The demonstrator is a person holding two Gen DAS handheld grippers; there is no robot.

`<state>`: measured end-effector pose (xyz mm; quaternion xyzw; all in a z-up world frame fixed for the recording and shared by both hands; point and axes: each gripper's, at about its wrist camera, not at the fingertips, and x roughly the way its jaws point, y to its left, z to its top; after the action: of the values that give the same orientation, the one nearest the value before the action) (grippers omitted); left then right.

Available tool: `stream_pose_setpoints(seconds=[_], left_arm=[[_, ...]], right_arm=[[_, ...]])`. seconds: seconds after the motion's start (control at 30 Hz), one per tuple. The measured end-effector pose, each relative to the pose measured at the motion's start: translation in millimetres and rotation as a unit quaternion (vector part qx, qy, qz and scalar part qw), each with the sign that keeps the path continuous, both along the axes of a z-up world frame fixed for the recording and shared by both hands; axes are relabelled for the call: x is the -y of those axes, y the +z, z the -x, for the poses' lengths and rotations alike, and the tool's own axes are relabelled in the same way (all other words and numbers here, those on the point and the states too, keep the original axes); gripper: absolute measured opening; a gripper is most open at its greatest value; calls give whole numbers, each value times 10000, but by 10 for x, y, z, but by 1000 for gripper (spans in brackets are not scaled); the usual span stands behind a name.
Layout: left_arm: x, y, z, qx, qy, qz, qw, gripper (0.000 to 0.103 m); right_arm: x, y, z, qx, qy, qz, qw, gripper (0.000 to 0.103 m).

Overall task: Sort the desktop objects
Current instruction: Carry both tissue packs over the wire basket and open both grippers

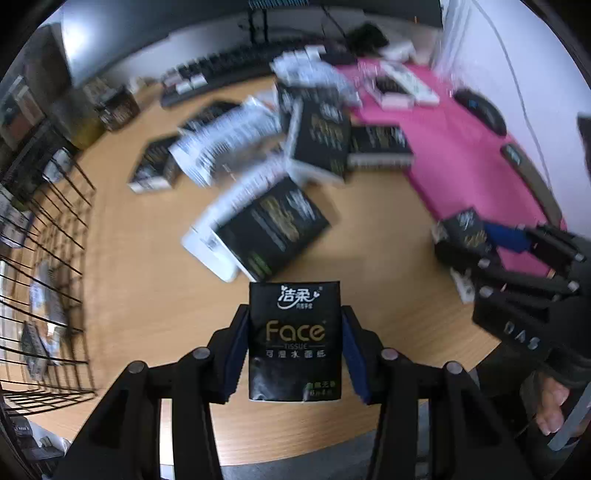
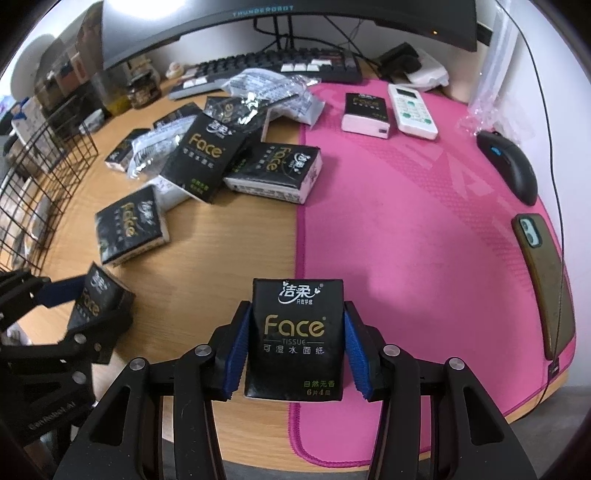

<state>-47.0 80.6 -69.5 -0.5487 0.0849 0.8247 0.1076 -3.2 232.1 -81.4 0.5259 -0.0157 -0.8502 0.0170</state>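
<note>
- Left gripper (image 1: 295,341) nearest the left wrist lens, clamped on a black Face tissue pack (image 1: 294,339), blue pads pressing both side edges, pack upright and held above the wooden desk (image 1: 147,295).
- Left wrist view heavily blurred; wire basket (image 1: 48,236) at far left with some packs inside, details unreadable.
- Loose pack (image 1: 271,227) lies tilted on the desk just ahead of the held one.
- Right gripper (image 2: 295,343) also closed on its own pack, a second Face tissue pack (image 2: 295,339), upright, over the seam between desk and pink mat (image 2: 406,229).
- From the right wrist: wire basket at left edge, then a single pack (image 2: 131,225) flat on the wood.
- Messy pile of packs (image 2: 229,155) mid-desk, overlapping, with crinkled plastic wrap (image 2: 269,88) behind it.
- One more pack on the mat (image 2: 365,112) beside a white remote (image 2: 412,110), near but apart.
- Keyboard (image 2: 288,68) and monitor (image 2: 277,26) at the back.
- Black mouse (image 2: 509,166) and a phone (image 2: 543,273) at the mat's right side.
</note>
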Motion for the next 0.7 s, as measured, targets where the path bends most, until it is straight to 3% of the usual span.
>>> stream_pose_setpoints(seconds=[0.2,0.37,0.57,0.7], left_arm=[[316,665,-87,-1022,444,-243,9935,53],[999,1137,-190,-1597,1115,-396,9800,52],[2025,1366,-283,-1907,2153,-302,9573,53],[2568,1267,-285,-1854,2642,-362,9458,52]], right_arm=[[233,371,25,-326,315,282,9986,47],[967,863,140,-734,1200,529,9886,47],[2135,1303,236,-1129,2326,641,9639,47],[2828,1299,325,-1057,2852,691,9501,47]])
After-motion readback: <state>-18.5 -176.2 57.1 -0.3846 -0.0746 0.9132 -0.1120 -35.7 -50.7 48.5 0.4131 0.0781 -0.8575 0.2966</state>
